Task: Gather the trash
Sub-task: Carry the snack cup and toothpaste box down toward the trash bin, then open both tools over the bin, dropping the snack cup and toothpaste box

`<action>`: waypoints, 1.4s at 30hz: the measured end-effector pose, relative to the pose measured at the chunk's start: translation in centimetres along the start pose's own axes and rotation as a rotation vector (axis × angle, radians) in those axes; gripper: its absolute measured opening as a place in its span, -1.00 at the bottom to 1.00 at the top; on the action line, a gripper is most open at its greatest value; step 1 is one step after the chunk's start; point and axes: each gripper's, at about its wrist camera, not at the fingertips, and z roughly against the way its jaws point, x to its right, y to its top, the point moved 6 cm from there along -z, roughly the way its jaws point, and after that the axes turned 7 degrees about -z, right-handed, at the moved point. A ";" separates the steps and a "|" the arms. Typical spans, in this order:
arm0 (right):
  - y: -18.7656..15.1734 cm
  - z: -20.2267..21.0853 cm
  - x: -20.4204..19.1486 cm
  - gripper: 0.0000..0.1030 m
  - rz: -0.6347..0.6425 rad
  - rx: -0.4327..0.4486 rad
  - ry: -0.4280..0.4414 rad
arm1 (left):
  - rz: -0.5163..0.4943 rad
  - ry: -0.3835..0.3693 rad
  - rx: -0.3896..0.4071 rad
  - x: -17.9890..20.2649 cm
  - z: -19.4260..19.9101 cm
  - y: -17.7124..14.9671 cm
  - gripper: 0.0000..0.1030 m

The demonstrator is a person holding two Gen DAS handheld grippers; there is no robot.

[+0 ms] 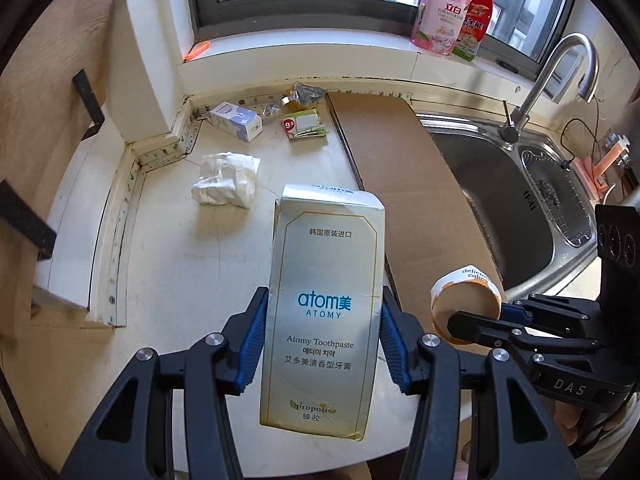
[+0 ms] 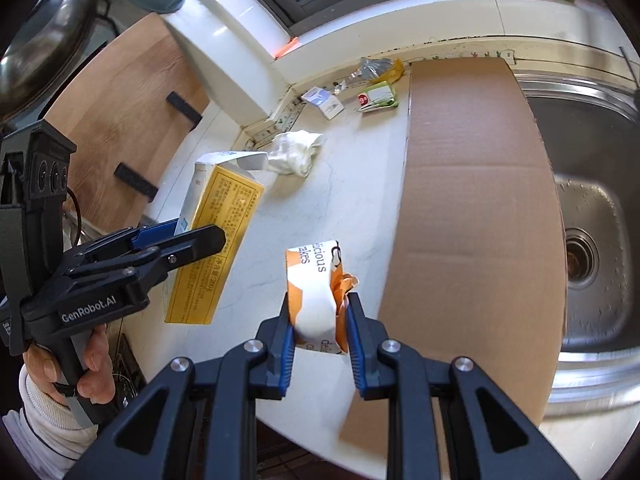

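A: What takes up the most room?

B: The pale countertop (image 1: pixel 168 248) fills the middle and left of the left wrist view. A flat cardboard sheet (image 1: pixel 404 184) lies along its right side, partly over the steel sink (image 1: pixel 532 200) at the right edge.

A: And behind the sink?

B: A curved faucet (image 1: pixel 560 68) at the upper right, with a pink bottle (image 1: pixel 440 12) and a red spray bottle (image 1: pixel 478 12) beside it on the window sill at the top.

A: What are the grippers doing?

B: The left gripper (image 1: pixel 324 344), bottom centre of its own view, is clamped on a toothpaste box (image 1: pixel 324 312), blue pads pressing both long sides, the box lifted off the counter. The right gripper (image 2: pixel 320 344), bottom centre of its view, is squeezed narrow on a crumpled paper cake cup (image 2: pixel 316 300), orange and white, also off the counter.

A: What trash lies loose?

B: A crumpled white tissue (image 1: pixel 226 178) in the middle left of the left wrist view. Near the back wall, top centre, there is a small white and blue box (image 1: pixel 236 120), a green and white packet (image 1: pixel 306 124) just to its right, and a silvery wrapper (image 1: pixel 306 94) behind that.
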 end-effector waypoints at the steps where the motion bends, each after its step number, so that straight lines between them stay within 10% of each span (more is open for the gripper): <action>1: -1.0 0.5 -0.6 -0.55 -0.006 0.009 -0.002 | 0.002 -0.008 0.005 0.0 0.8 -1.0 -0.03; 22: -22.1 2.7 -8.6 -0.55 -0.074 -0.038 -0.146 | 0.033 -0.183 -0.039 -0.1 7.0 -21.1 -0.03; 42: -30.4 -3.7 1.5 -0.55 -0.158 -0.239 -0.166 | 0.218 -0.170 -0.197 4.4 -2.3 -31.7 -0.03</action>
